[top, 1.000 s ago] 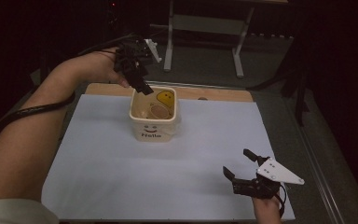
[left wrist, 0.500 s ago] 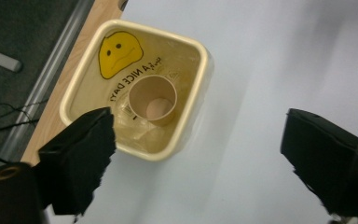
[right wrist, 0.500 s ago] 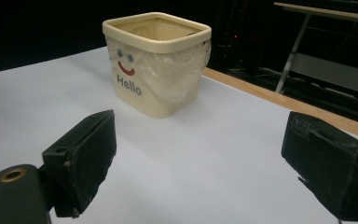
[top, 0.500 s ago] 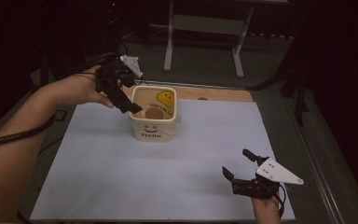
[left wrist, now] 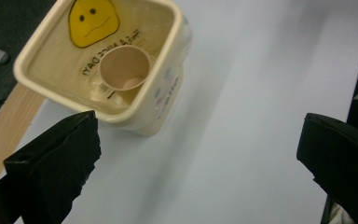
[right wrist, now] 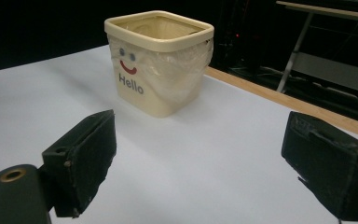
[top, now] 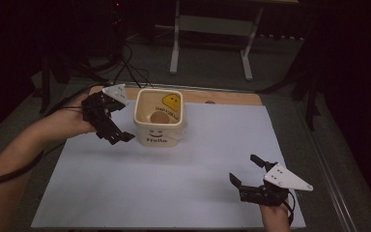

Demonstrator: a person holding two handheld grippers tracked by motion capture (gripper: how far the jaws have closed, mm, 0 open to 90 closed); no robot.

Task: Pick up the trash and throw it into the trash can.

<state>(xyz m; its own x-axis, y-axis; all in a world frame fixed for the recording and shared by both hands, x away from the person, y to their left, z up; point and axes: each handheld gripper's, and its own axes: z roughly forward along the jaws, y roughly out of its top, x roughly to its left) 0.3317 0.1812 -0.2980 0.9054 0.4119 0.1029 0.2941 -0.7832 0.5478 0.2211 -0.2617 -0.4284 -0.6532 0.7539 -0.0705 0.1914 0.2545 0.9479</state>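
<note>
My left tongs (top: 118,137): released, jaws just spread wide with nothing between them, hanging low just beside the left wall of the bin, apart from it. My right tongs (top: 249,169): released as well, jaws wide and empty, low over the near right part of the table, well apart from the bin. Bin (top: 160,130): cream, square, upright, clear liner folded over its rim, a smile and "Hello" on the side facing me, a yellow face sticker on the inner far wall; it stands on the far middle of the sheet. Cup (left wrist: 124,67): small, tan, lying inside the bin at the bottom, mouth toward the left gripper view. Table (top: 174,193): covered by a white sheet, a wooden edge showing along the far side.
</note>
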